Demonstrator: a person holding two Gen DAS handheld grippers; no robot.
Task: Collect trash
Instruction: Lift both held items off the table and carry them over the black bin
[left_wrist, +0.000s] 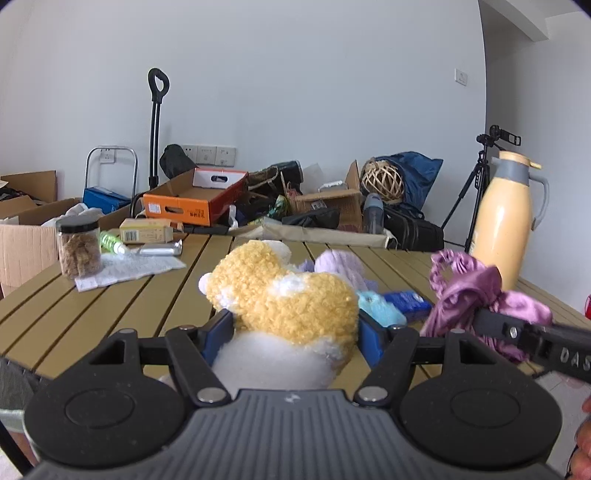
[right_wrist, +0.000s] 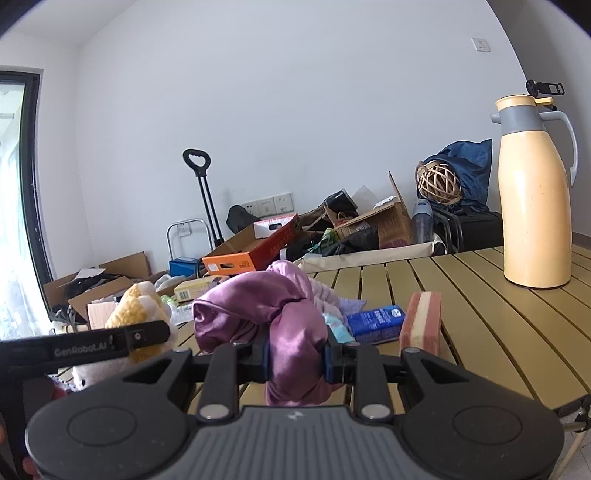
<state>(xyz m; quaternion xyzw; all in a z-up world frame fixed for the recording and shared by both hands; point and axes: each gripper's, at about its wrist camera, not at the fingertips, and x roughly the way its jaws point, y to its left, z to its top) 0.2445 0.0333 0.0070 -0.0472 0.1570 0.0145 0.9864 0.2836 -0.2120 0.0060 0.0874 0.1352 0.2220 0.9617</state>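
From the left wrist view, your left hand-held gripper (left_wrist: 293, 332) pinches a plush toy (left_wrist: 291, 295) between its blue pads; the toy is curly yellow fleece with white patches, rounded and soft, and it sits just above the worktop (left_wrist: 110, 306), a surface of olive-tan slats. Just behind the toy lie a fuzzy lilac plush (left_wrist: 341, 264), a pale blue fluffy piece (left_wrist: 380, 308) and a blue packet (left_wrist: 408, 301). To the left stand a clear jar (left_wrist: 78, 247) with a black lid (brown bits inside), a flat sheet of paper (left_wrist: 129, 271), a green tube (left_wrist: 112, 243) and a small carton (left_wrist: 146, 230). At far right a tall cream thermos jug (left_wrist: 506, 214) with a grey collar stands on the slats. Your right hand-held gripper (left_wrist: 484, 314) enters from the right, closed on shiny purple satin cloth (left_wrist: 465, 291).

From the right wrist view, the right hand-held gripper (right_wrist: 296, 356) clamps that satin cloth (right_wrist: 266, 314), bunched and glossy, between its blue pads. Beside it lie the blue packet (right_wrist: 375, 321) and a pink-and-cream striped sponge block (right_wrist: 421, 321) standing on edge. The jug (right_wrist: 535, 199) stands well apart at right. The other gripper's finger (right_wrist: 144, 338) crosses at left against the yellow toy (right_wrist: 136, 310). Cardboard boxes (right_wrist: 251, 249) clutter the floor beyond.
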